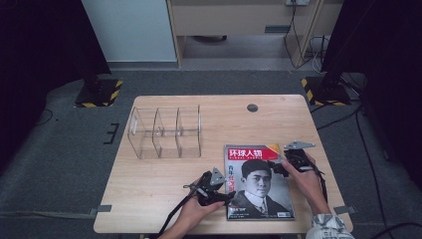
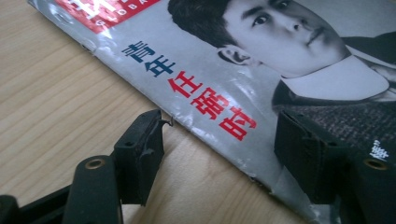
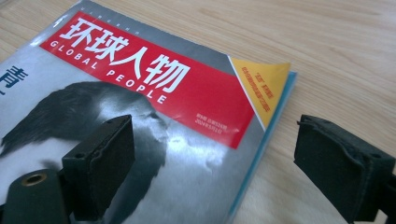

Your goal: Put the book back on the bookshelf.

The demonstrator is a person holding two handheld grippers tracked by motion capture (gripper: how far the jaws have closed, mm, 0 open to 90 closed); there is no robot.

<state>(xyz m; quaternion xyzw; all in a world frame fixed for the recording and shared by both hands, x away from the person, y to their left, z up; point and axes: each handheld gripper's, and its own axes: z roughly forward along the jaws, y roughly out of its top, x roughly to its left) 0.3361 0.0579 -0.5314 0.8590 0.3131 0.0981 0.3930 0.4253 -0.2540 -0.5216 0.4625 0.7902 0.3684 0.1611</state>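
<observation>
While the magazine (image 1: 258, 182) lies flat near the front right of the wooden table (image 1: 164, 184), we see the left gripper (image 1: 225, 197) at its spine edge, jaws parted astride that edge, one over the bare wood and one over the cover, neither pad pressing on it. The right gripper (image 1: 276, 167) straddles the opposite edge near the yellow corner, jaws spread wide and clamping nothing. A clear acrylic organizer (image 1: 165, 131) stands well apart toward the back left.
</observation>
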